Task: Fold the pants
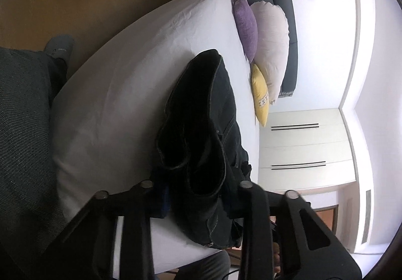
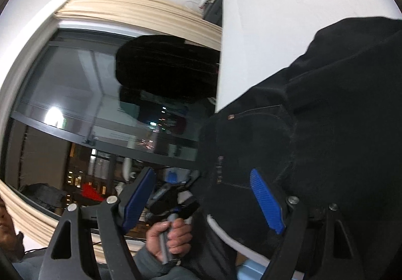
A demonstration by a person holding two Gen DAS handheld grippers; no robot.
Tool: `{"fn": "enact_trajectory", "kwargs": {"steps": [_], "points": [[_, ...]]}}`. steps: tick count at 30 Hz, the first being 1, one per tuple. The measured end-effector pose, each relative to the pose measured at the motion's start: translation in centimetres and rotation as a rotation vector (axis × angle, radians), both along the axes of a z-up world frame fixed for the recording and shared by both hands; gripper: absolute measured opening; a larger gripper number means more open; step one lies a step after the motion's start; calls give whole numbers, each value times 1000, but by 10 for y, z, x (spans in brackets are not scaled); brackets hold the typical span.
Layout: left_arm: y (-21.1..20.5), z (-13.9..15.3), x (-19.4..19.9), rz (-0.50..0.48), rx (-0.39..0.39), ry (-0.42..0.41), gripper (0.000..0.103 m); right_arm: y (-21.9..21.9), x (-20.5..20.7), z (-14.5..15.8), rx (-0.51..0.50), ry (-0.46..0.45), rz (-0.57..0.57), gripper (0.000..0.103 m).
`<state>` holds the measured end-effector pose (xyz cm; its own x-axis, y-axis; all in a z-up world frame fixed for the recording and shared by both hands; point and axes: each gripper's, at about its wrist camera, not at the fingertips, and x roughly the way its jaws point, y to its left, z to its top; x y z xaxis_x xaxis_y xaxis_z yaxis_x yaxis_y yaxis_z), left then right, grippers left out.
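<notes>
A: Pants, dark denim, long and heavy [image 1: 201,129]: where are they against the white-sheeted bed [image 1: 120,94]?

B: They lie along the bed's surface, one end reaching toward the purple [image 1: 245,28], white and yellow pillows [image 1: 261,96] at its head, the waist end spilling over the bed's near edge.

A: Any fold made yet?

B: Partly, I judge. In the left wrist view one dark layer sits doubled on top of another, so a lengthwise fold looks begun. The edges are uneven and the waist is bunched off the bed edge, so squaring up and the crosswise folds remain.

A: And the left gripper [image 1: 196,194]?

B: Its jaws stand narrow with dark denim bunched between them at the bed's edge; it appears pinched onto the pants.

A: The right gripper [image 2: 206,194]?

B: Its jaws are wide apart. One blue ribbed pad [image 2: 266,200] rests against the waist cloth by the bed edge, the other hangs free off the bed, so it grips nothing. A hand [image 2: 168,239] holding the other tool's handle shows beyond it.
</notes>
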<state>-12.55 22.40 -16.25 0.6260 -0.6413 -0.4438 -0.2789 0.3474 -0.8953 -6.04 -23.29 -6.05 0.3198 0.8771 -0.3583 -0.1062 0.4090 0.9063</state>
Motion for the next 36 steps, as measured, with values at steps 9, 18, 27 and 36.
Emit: {"fn": "enact_trajectory", "kwargs": {"steps": [9,18,27,36], "points": [[-9,41,0,-13,87,-87,14,-19,34,-57,-146,173,-2,70],[-57,118,25,-123,233,-223,13,-40,14,-53,-59,145,-100,80],[-193,198,51,-411,390,-423,13,-97,-22,4,6,13,-145,88],[-385,173,64,-805,512,-473,14,-147,-39,5,33,31,-197,88]]}}
